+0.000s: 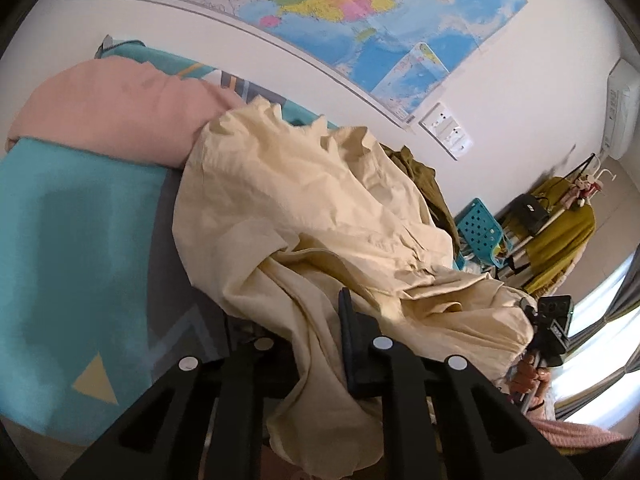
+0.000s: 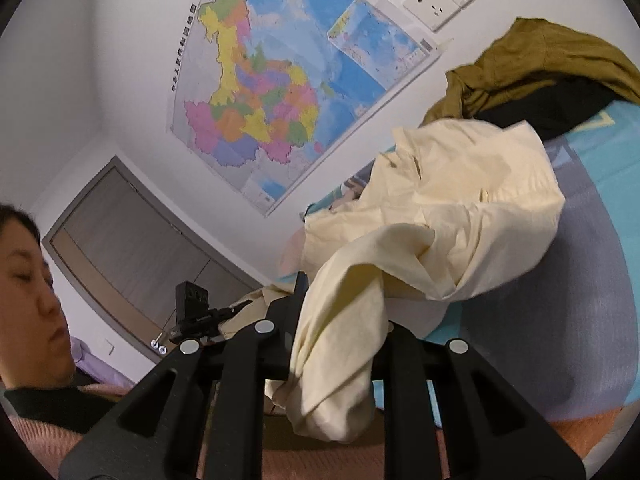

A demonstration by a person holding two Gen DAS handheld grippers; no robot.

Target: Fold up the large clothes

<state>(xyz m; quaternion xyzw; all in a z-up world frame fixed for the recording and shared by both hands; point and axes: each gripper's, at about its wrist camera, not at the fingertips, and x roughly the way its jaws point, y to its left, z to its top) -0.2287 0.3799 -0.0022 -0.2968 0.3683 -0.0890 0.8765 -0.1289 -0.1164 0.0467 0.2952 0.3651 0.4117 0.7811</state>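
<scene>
Gripping a bunched fold each, both tongs are closed on the large cream-yellow crumpled cotton garment (image 1: 304, 216): the left tongs (image 1: 320, 340) pinch cloth that spills down between its fingers, and the right tongs (image 2: 340, 320) clamp a twisted rope of the same fabric (image 2: 336, 360). From either grip the garment runs forward and away, its long axis stretched between the two tools, with the bulk heaped on the teal and grey patterned bedspread (image 1: 72, 240) ahead. Neither hand is nearer; both already hold it. The cloth appears thin, wrinkled and unflattened, so spreading it probably comes next. Beyond it lie a pink pillow (image 1: 116, 108) and an olive-green garment (image 2: 536, 64) against the wall.
</scene>
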